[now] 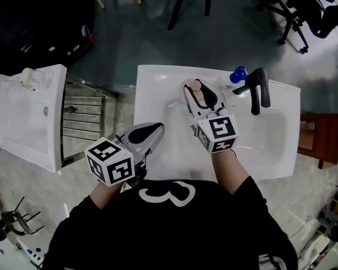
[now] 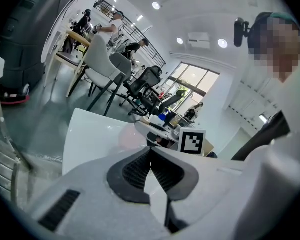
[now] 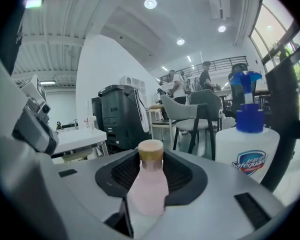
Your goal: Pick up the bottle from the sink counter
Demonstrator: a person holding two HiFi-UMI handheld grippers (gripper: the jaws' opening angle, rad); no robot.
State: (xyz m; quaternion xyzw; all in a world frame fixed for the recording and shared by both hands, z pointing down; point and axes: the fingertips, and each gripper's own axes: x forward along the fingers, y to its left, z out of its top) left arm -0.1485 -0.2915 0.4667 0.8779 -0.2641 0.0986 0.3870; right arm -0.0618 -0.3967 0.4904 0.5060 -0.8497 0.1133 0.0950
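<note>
A small pale pink bottle point(image 3: 149, 186) with a tan cap point(image 1: 195, 85) stands upright between the jaws of my right gripper point(image 3: 151, 176). Both dark pads press against its sides. In the head view the right gripper point(image 1: 199, 93) reaches over the white sink point(image 1: 158, 77) to the counter strip behind the basin. Whether the bottle still rests on the counter cannot be told. My left gripper point(image 1: 151, 130) hovers at the sink's near left edge, jaws shut with nothing between them; its pads point(image 2: 140, 170) meet in the left gripper view.
A white soap bottle point(image 3: 247, 151) with a blue pump point(image 1: 238, 74) stands just right of the pink bottle. A black faucet point(image 1: 259, 90) rises beyond it. A second white basin point(image 1: 31, 114) and a metal rack point(image 1: 81, 114) lie to the left. Chairs stand behind.
</note>
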